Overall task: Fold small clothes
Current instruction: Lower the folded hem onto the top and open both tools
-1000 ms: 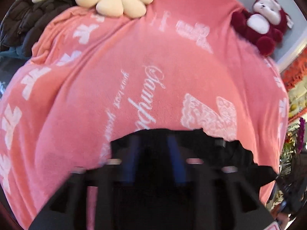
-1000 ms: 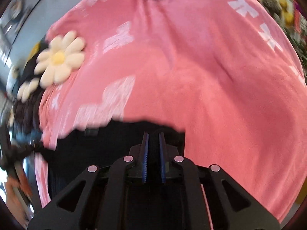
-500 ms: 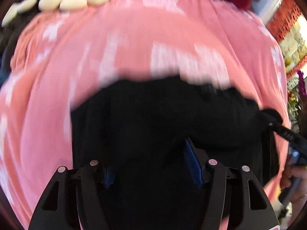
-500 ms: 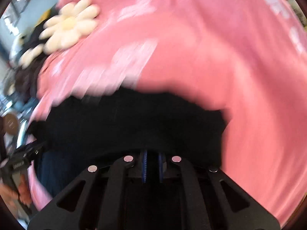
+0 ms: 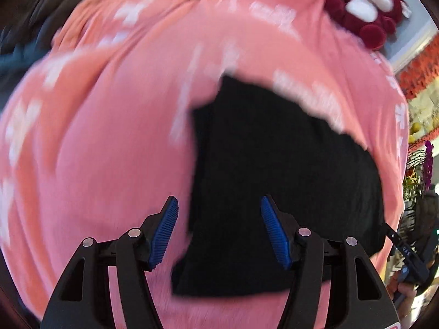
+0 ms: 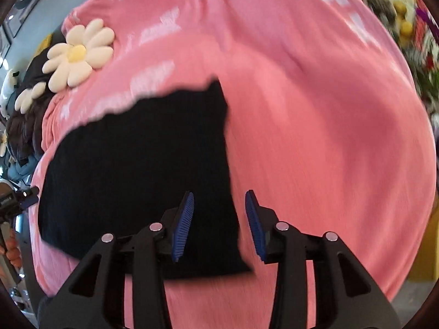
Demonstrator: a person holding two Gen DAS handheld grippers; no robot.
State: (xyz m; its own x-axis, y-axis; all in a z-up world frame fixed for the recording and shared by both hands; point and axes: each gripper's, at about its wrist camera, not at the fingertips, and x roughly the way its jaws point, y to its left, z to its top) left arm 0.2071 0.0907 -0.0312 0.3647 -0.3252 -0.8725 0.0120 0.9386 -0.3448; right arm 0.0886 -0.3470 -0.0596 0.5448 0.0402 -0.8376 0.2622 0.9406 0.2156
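A black garment lies flat on a pink blanket; it also shows in the right wrist view. My left gripper is open and empty, its blue pads straddling the garment's left edge just above it. My right gripper is open and empty over the garment's right edge. The garment's near edge lies below both grippers. Both views are motion-blurred.
A daisy-shaped cushion and dark clothing lie at the blanket's far left. A red and white plush toy sits at the far right. The pink blanket spreads right of the garment. Flowers stand beyond the right edge.
Both grippers were shut on the black garment, carried it forward onto the blanket, and have opened and let go. The garment now lies flat.
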